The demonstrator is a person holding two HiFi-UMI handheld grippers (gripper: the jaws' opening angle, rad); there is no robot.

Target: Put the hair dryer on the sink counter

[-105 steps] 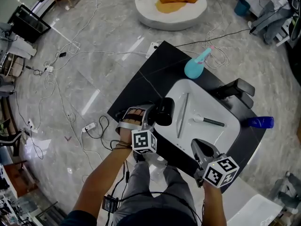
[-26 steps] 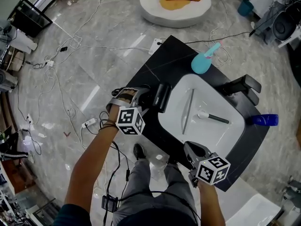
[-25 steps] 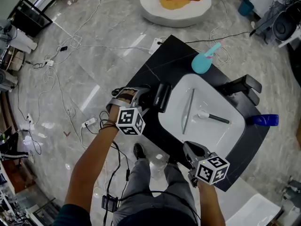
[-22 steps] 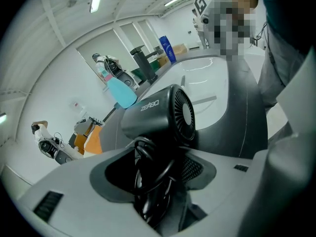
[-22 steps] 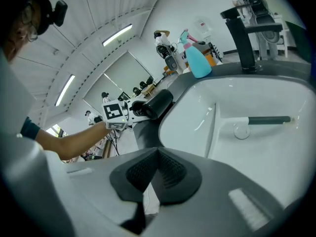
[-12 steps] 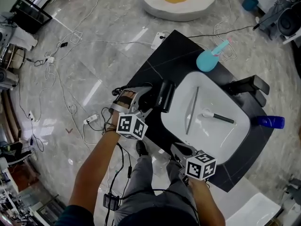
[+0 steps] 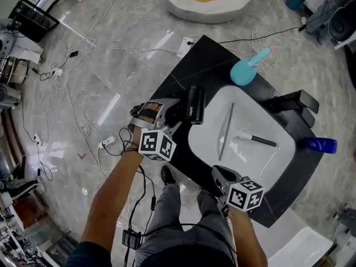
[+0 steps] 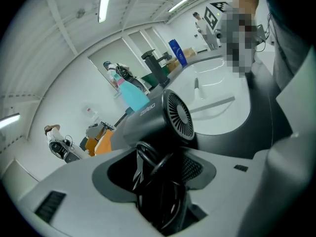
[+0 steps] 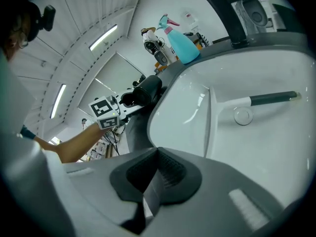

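Observation:
The black hair dryer [image 7: 193, 105] hangs over the black sink counter [image 7: 173, 88] at the left rim of the white basin [image 7: 245, 160]. My left gripper [image 7: 177, 114] holds it by the handle. In the left gripper view the handle and its wound cord fill the jaws [image 8: 163, 181], which are closing on them, and the dryer's rear grille [image 8: 177, 115] faces the camera. My right gripper [image 7: 218, 174] hovers at the counter's near edge; in the right gripper view its pads [image 9: 153, 181] meet with nothing between them. That view shows the hair dryer [image 9: 145, 94] farther off.
A teal spray bottle [image 7: 245, 71] stands at the counter's far corner. The black faucet [image 7: 289, 103] and a blue bottle [image 7: 320, 145] are at the right. A black-handled brush [image 7: 257, 140] and a white rod [image 7: 225, 132] lie in the basin. Cables trail across the floor [image 7: 83, 93].
The left gripper has stayed at the basin's left rim with the dryer, whose barrel has turned slightly. The right gripper has shifted a little along the near edge.

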